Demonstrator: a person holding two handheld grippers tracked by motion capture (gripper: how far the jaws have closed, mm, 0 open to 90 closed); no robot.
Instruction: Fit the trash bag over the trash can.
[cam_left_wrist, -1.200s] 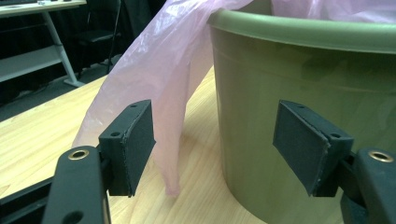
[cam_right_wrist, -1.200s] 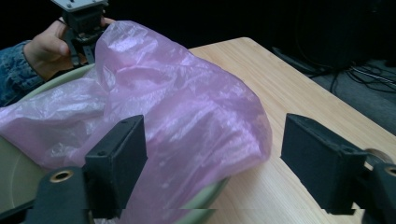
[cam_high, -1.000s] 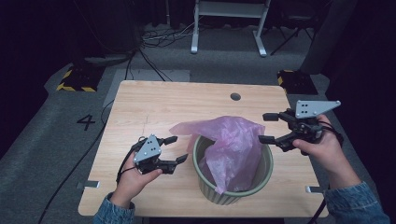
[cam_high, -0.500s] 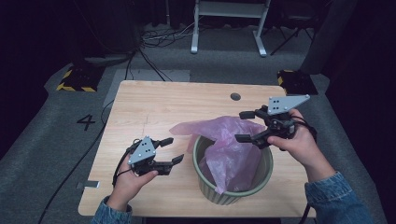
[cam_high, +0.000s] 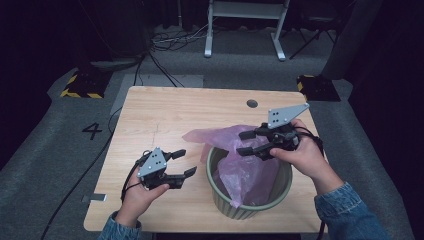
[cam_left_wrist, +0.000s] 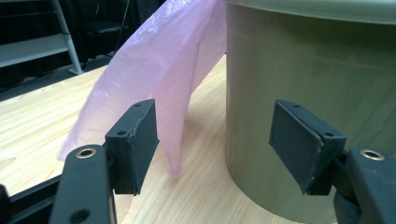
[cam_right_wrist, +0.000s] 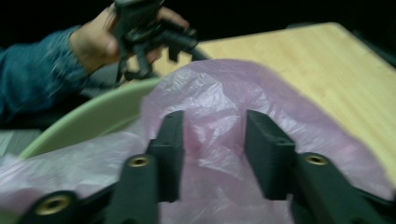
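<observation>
A pale green bin (cam_high: 260, 202) stands on the wooden table (cam_high: 165, 115) near its front edge. A pink plastic bag (cam_high: 240, 170) lies partly inside it and spills over the far left rim (cam_left_wrist: 154, 60). My right gripper (cam_high: 245, 143) hovers open over the bin's far rim, jaws pointing left above the bag (cam_right_wrist: 219, 121). My left gripper (cam_high: 184, 163) rests low by the table, just left of the bin (cam_left_wrist: 317, 102), open with nothing between its jaws.
A small round hole (cam_high: 252, 103) sits in the table's far right part. Cables (cam_high: 165, 42) and a white metal frame (cam_high: 245, 20) lie on the floor beyond the table. A floor mark "4" (cam_high: 93, 131) is at the left.
My right gripper has moved left and toward the bin, from beside its right rim to above the bag. My left gripper has drifted slightly left and down.
</observation>
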